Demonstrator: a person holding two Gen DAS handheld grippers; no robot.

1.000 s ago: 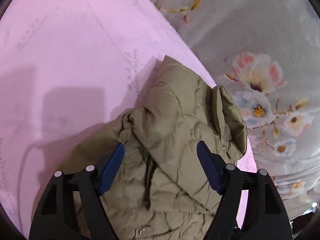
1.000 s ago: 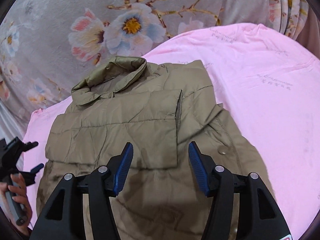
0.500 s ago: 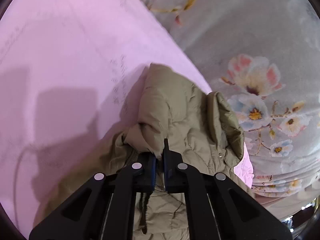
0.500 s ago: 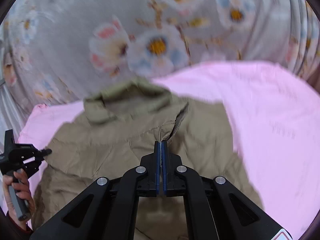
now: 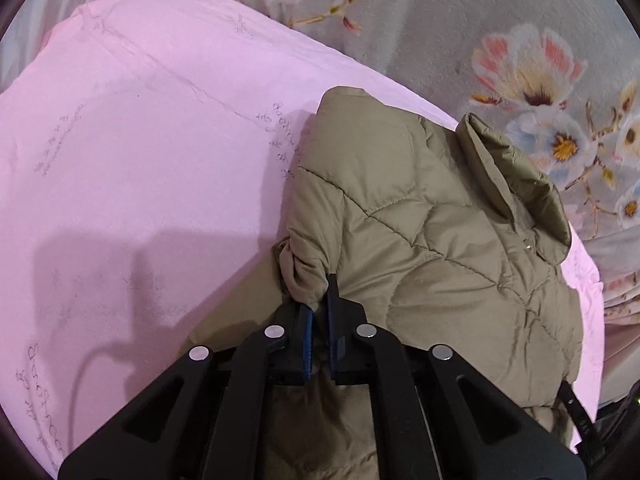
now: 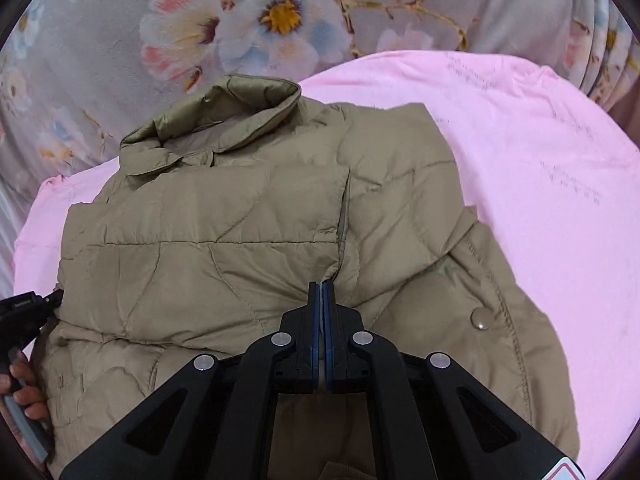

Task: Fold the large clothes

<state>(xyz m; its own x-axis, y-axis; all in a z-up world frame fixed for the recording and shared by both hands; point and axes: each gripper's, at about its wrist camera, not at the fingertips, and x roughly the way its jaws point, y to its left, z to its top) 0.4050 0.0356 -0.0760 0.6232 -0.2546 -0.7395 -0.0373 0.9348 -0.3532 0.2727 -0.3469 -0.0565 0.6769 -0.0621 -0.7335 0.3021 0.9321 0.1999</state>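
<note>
Two tongs work a khaki quilted jacket [image 6: 248,240] that lies spread on a pink sheet [image 6: 540,184] over a bed, with a grey floral cover [image 6: 248,20] at the far side. The left tongs [image 5: 318,308] point steeply down and are clamped on a bunched cuff of the jacket's sleeve, the fabric gathered between the blue pads. The right tongs [image 6: 322,300] also slope downward, shut tight on a thin edge of fabric near the middle of the jacket, at the near end of the front opening. In the right wrist view a person's hand [image 6: 22,384] shows at the near left edge, wrapped round the grey handle of the other tool. The collar [image 6: 224,120] stands up at the jacket's far end. Faint grey script is printed across the pink sheet, too small and blurred to read.
</note>
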